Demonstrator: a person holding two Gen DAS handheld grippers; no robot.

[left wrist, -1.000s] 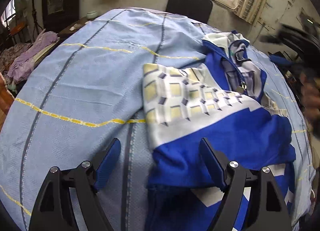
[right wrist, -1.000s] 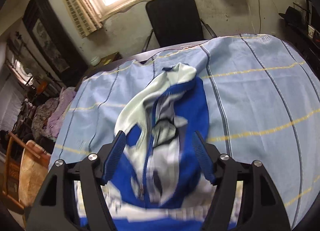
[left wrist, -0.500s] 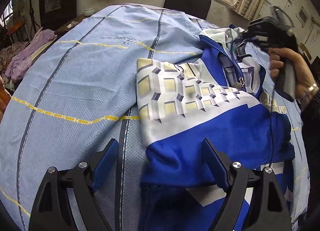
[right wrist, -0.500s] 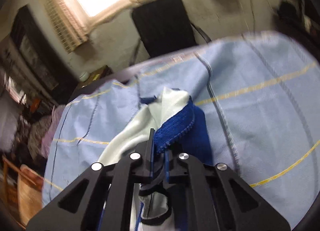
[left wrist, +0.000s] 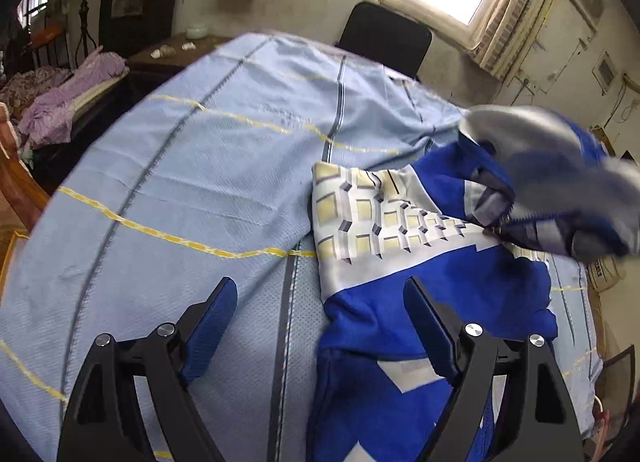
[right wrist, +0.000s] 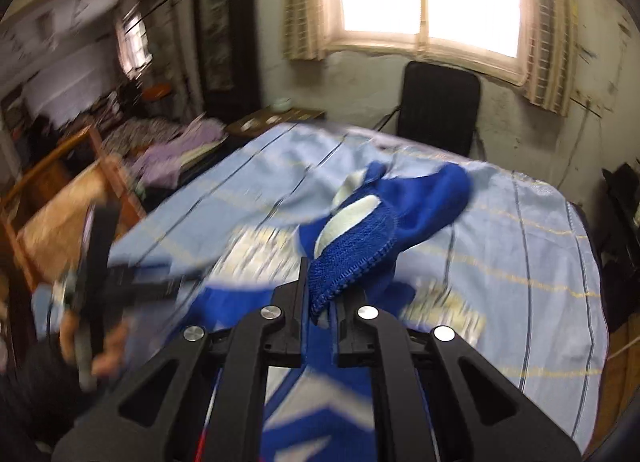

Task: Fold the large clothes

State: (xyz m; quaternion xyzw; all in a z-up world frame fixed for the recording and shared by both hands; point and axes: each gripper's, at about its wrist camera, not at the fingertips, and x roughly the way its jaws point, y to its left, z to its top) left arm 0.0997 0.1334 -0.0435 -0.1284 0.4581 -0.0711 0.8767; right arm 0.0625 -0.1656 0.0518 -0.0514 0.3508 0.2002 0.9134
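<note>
A blue and white jacket [left wrist: 432, 282] with a yellow-square pattern lies crumpled on the right half of a light blue sheet [left wrist: 200, 182]. My left gripper [left wrist: 320, 314] is open and empty, low over the jacket's left edge. My right gripper [right wrist: 322, 294] is shut on the jacket's blue ribbed collar [right wrist: 352, 250] and holds it lifted above the sheet. That lifted part shows blurred at the right of the left wrist view [left wrist: 552, 174]. In the right wrist view the left gripper appears blurred at the left [right wrist: 96, 262].
A black chair [left wrist: 384, 42] stands behind the table under a bright window. Purple clothes [left wrist: 68, 102] lie piled at the far left beside a wooden frame [right wrist: 60, 198]. A dark side table [right wrist: 276, 118] stands at the back.
My right gripper shut on the jacket's collar and has lifted it up and swung leftward. My left gripper stayed open near the jacket's left edge.
</note>
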